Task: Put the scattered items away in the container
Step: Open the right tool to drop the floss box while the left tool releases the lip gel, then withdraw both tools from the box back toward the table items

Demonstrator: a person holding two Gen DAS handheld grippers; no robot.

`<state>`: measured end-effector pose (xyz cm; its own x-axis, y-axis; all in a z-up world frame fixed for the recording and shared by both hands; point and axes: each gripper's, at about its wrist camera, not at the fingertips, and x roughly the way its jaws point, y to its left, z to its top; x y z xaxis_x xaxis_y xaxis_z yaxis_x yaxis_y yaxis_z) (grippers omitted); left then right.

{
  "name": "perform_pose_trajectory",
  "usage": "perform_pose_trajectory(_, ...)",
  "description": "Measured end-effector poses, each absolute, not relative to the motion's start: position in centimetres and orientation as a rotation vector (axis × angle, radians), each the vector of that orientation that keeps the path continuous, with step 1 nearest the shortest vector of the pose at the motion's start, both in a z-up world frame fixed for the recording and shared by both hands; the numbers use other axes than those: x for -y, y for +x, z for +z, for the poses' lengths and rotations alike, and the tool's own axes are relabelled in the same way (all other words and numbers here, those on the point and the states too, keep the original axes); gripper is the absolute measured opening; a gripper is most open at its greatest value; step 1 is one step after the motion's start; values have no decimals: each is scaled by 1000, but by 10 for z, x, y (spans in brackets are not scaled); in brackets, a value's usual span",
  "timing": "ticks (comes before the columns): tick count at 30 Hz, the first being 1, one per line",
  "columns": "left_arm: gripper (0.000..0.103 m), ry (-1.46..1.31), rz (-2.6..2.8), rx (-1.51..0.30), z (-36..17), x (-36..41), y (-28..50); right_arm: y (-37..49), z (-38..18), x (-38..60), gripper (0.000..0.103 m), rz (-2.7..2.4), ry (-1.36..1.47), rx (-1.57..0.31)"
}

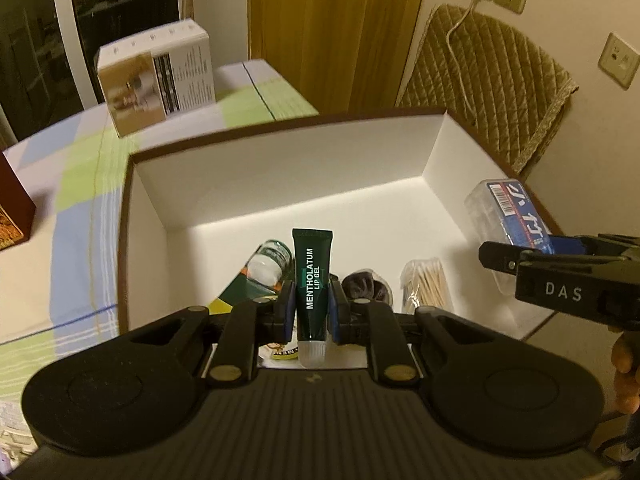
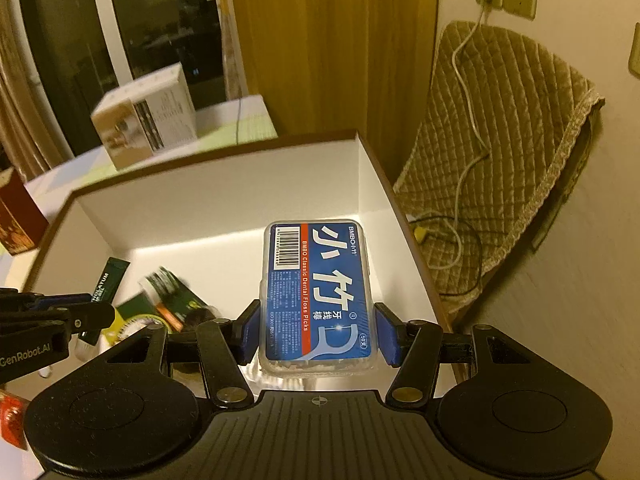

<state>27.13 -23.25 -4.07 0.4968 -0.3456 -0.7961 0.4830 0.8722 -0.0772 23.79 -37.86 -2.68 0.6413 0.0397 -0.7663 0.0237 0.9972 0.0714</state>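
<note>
My left gripper (image 1: pixel 313 304) is shut on a dark green lip gel tube (image 1: pixel 313 280), held upright over the white box (image 1: pixel 280 168) with a brown rim. My right gripper (image 2: pixel 318 330) is shut on a clear dental floss pick case with a blue label (image 2: pixel 318 292), also above the box (image 2: pixel 224 196). The case (image 1: pixel 508 220) and right gripper (image 1: pixel 560 276) show at the right of the left wrist view. Inside the box lie a small jar (image 1: pixel 272 260), a dark round item (image 1: pixel 366 284), a pack of cotton swabs (image 1: pixel 428 284) and a green packet (image 2: pixel 172 296).
A white product carton (image 1: pixel 156 76) stands on the checked tablecloth (image 1: pixel 80 216) behind the box. A dark red box (image 1: pixel 14 208) sits at the left edge. A quilted cover (image 2: pixel 504 152) with a charger cable hangs by the wall on the right.
</note>
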Motion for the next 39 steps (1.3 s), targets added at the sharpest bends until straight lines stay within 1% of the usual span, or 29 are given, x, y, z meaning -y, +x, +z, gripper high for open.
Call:
perform_pose_trajectory(8, 13, 158, -500, -986, -65, 241, 282, 248, -46, 369, 59, -20, -23, -933)
perform_pose_trajectory(18, 14, 144, -488, -1042, -78, 240, 285, 248, -53, 359, 60, -64, -146, -929)
perform_pose_trajectory(21, 21, 152, -479, -1038, -77, 240, 284, 247, -52, 358, 60, -58, -150, -922)
perform_pose_trajectory(25, 23, 150, -470, -1041, -77, 238, 284, 247, -50, 360, 61, -39, -123, -923)
perform_pose_trajectory(27, 27, 154, -464, -1041, -76, 238, 284, 246, -49, 360, 61, -34, -113, -919)
perform_pose_trajectory(28, 29, 157, -461, -1039, -75, 238, 284, 246, -48, 360, 63, -31, -105, -917)
perform_pose_trajectory(30, 32, 163, -456, -1036, -74, 238, 284, 243, -45, 361, 89, -28, -86, -896)
perform_pose_trajectory(33, 36, 170, -450, -1031, -73, 238, 283, 240, -38, 360, 90, -4, -61, -864)
perform_pose_trajectory(39, 48, 184, -436, -1021, -68, 235, 280, 238, -37, 359, 90, 22, -52, -864)
